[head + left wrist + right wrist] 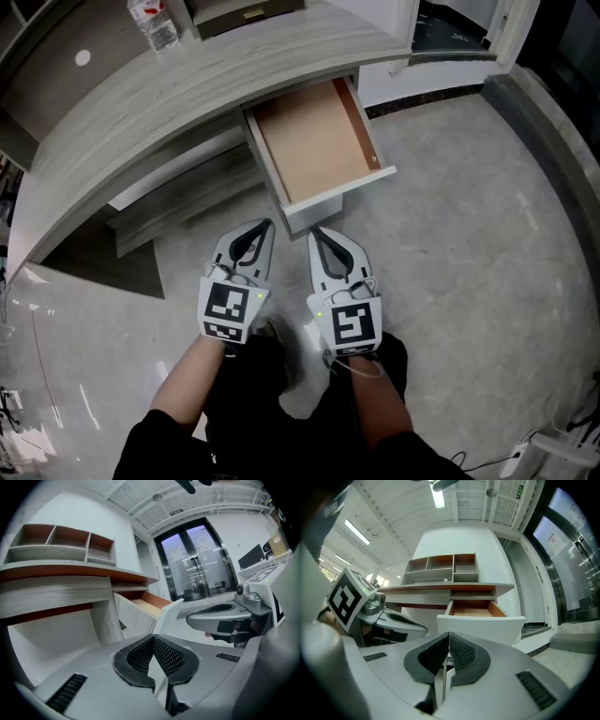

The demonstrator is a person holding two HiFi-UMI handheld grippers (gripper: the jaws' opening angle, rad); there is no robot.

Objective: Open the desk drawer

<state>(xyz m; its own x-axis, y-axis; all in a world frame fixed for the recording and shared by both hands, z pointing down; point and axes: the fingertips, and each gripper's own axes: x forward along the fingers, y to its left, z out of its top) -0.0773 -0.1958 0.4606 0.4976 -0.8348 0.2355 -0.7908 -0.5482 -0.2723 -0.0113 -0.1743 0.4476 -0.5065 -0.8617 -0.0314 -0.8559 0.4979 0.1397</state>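
The desk drawer [314, 141] stands pulled out from under the grey wood desk top [169, 112], its orange-brown inside bare and its white front [339, 193] toward me. Both grippers hover just in front of that panel, apart from it. My left gripper [269, 223] is shut with nothing between its jaws, and its tips [152, 637] meet in the left gripper view, where the drawer [154, 603] lies ahead to the right. My right gripper [313, 231] is also shut and empty; its closed tips [449, 633] point at the drawer front [483, 623].
A water bottle [155, 22] stands on the desk top. A cubby shelf unit [440, 568] rises at the desk's back. Low grey shelves [183, 202] sit under the desk left of the drawer. Glass doors [197, 564] lie beyond. A power strip [542, 456] lies on the floor at lower right.
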